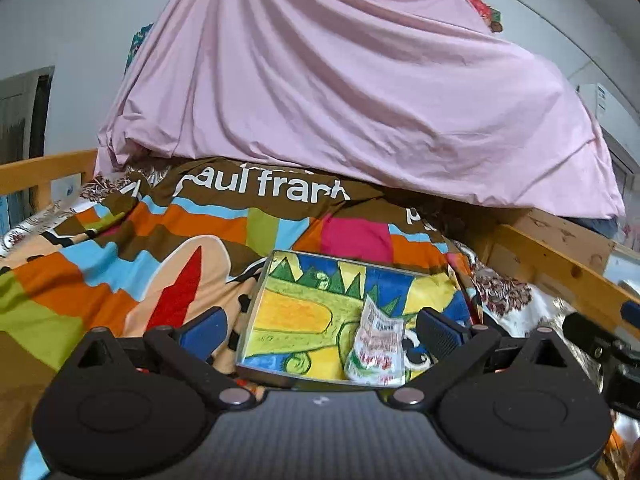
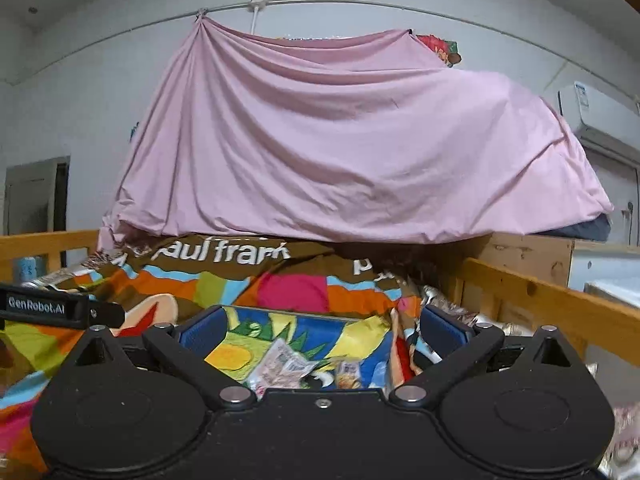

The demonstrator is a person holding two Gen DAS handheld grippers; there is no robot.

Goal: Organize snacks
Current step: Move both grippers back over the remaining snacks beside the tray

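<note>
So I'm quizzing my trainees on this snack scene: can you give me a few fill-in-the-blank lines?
1. The white snack packet lies inside the ____.
2. Both the left claw and the right claw are ____.
3. The sheet draped behind the bedspread is ____ in colour.

Missing words: tray; open; pink

Pink sheet (image 2: 352, 152) draped from wall rod (image 2: 360, 2), hanging over bed head; multicoloured printed duvet (image 1: 120, 256) spread below; wooden bed rail (image 2: 552, 300) at right; air conditioner (image 2: 600, 120) on wall upper right; grey door (image 2: 36, 196) at left
</note>
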